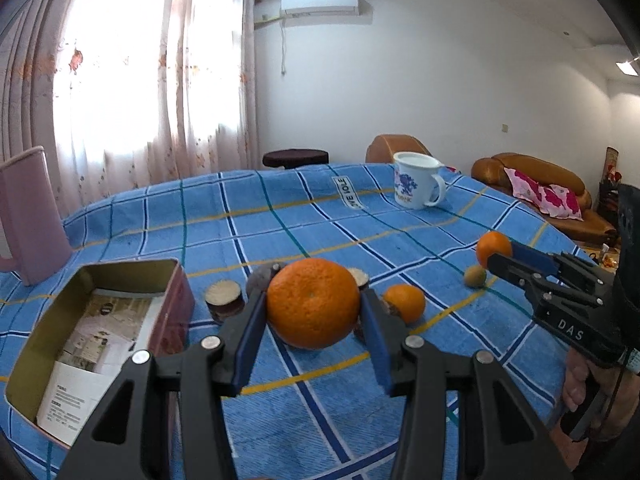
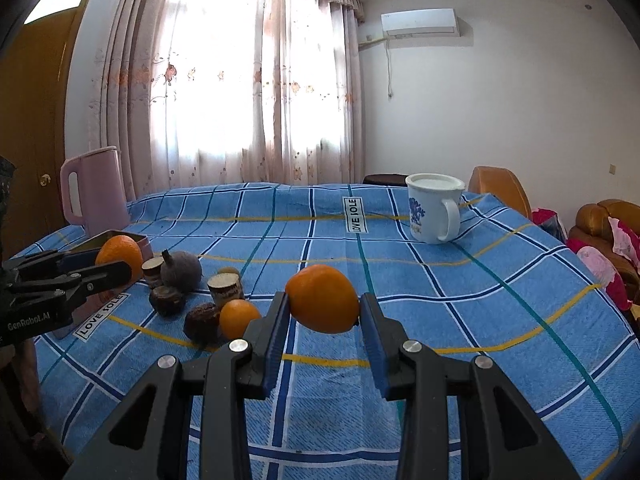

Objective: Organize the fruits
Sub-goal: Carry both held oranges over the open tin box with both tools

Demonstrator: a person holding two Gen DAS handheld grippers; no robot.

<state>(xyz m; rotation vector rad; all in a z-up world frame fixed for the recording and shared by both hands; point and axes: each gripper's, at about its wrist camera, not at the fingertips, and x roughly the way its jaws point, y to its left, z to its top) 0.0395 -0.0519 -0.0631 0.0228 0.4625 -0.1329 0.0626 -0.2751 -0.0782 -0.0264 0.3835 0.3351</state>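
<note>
My left gripper (image 1: 314,304) is shut on a large orange (image 1: 313,303) and holds it above the blue checked cloth, just right of an open metal tin (image 1: 132,272). It also shows in the right wrist view (image 2: 116,264) with its orange (image 2: 119,255). My right gripper (image 2: 323,300) is shut on a second orange (image 2: 323,299), lifted above the cloth; it shows in the left wrist view (image 1: 496,256) with that orange (image 1: 494,249). A small orange (image 1: 405,302) (image 2: 239,318) lies on the cloth. A small green-yellow fruit (image 1: 475,276) lies near the right gripper.
Dark round fruits (image 2: 167,300) and cut brown pieces (image 2: 226,286) (image 1: 224,300) lie by the tin. A grey fruit (image 2: 182,270) stands among them. A white mug (image 2: 434,208) (image 1: 418,184) stands far right. A pink jug (image 2: 96,192) (image 1: 28,216) stands far left. The tin holds paper (image 1: 96,344).
</note>
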